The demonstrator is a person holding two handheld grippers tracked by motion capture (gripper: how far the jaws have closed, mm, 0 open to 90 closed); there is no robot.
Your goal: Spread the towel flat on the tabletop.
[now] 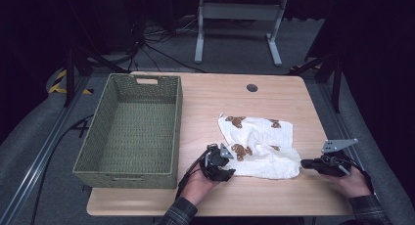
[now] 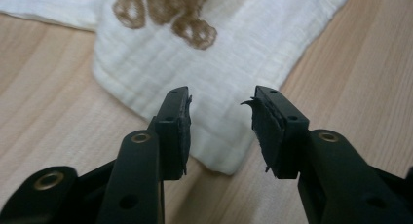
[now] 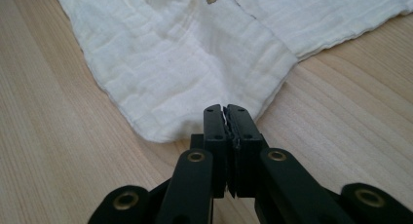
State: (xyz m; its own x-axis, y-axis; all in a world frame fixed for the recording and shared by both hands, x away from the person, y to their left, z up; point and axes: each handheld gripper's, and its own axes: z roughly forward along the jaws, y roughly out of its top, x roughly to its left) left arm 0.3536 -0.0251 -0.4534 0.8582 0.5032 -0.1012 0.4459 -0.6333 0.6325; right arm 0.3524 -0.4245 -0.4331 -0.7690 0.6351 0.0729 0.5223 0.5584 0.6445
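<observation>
A white muslin cloth (image 1: pixel 262 146) with brown bear prints lies crumpled on the right half of the wooden table (image 1: pixel 210 98). My left gripper (image 1: pixel 229 162) stands open at the cloth's near left corner. In the left gripper view that corner of the cloth (image 2: pixel 219 73) lies on the wood between and under the spread jaws of the left gripper (image 2: pixel 221 100), and the pads do not touch it. My right gripper (image 1: pixel 303 163) is at the cloth's near right corner. There the right gripper (image 3: pixel 225 109) is shut on the edge of the cloth (image 3: pixel 185 63), whose creases run toward its tips.
A green woven basket (image 1: pixel 178 122), with nothing in it, fills the table's left side, its right wall close to my left hand. A round cable hole (image 1: pixel 252 87) sits near the far edge. Bare wood lies in front of the cloth.
</observation>
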